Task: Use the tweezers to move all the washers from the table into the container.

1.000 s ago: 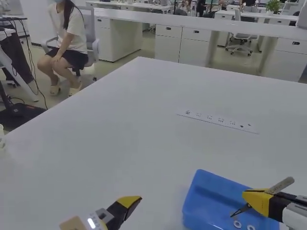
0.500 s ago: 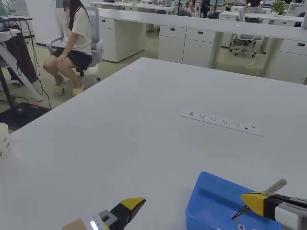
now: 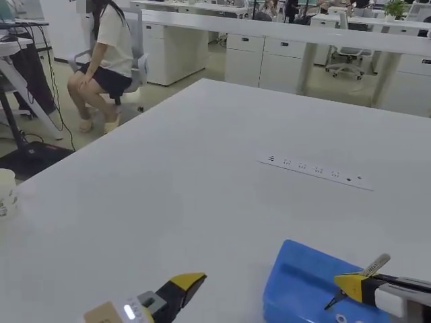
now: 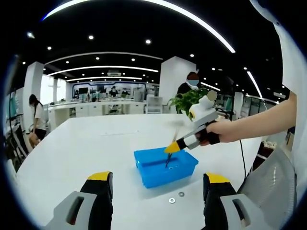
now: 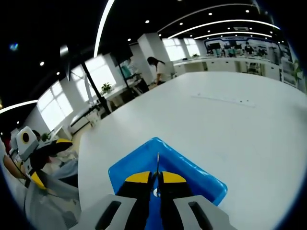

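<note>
A blue container [image 3: 303, 279] sits at the near right of the white table [image 3: 175, 202]. Above it, my right gripper [image 3: 345, 288] is shut on thin metal tweezers [image 3: 331, 303], whose tips point down into the container. In the right gripper view the jaws of the right gripper [image 5: 154, 176] pinch the tweezers [image 5: 158, 165] over the container [image 5: 192, 175]. My left gripper [image 3: 192, 281] hovers at the near left, clear of the container. Its jaws stand wide apart in the left gripper view, the left gripper [image 4: 158, 176] holding nothing. Two washers [image 4: 176, 197] lie on the table in front of the container [image 4: 165, 165].
A power strip [image 3: 315, 170] is set flush into the table beyond the container. A paper cup [image 3: 7, 190] stands at the table's left edge. A person sits on a chair [image 3: 104, 60] past the far-left corner. Desks line the back of the room.
The right gripper with the tweezers has shifted a little to the left over the container. The head camera has also moved, so the whole scene sits slightly differently.
</note>
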Demonstrator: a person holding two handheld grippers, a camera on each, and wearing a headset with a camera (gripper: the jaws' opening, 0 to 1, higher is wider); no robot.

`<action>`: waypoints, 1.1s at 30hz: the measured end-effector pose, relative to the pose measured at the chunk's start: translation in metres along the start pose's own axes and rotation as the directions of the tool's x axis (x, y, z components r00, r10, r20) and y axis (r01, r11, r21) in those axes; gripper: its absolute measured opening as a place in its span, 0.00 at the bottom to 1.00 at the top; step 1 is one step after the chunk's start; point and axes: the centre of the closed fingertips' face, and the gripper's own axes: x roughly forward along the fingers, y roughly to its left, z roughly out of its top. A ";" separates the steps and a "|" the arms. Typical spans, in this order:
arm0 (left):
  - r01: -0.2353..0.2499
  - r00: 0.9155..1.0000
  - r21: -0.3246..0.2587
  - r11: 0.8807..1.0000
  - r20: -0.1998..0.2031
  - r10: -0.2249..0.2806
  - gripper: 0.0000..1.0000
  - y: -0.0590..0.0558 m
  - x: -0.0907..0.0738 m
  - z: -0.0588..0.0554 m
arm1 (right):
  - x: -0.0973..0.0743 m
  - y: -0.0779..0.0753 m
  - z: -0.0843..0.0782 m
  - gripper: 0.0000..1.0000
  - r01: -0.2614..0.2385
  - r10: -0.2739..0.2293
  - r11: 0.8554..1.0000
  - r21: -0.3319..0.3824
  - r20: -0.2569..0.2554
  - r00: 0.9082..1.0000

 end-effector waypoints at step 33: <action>-0.005 1.000 -0.003 1.000 0.001 0.005 0.78 0.002 0.001 0.000 | 0.003 0.010 0.005 0.04 -0.014 0.015 0.992 -0.126 0.004 1.000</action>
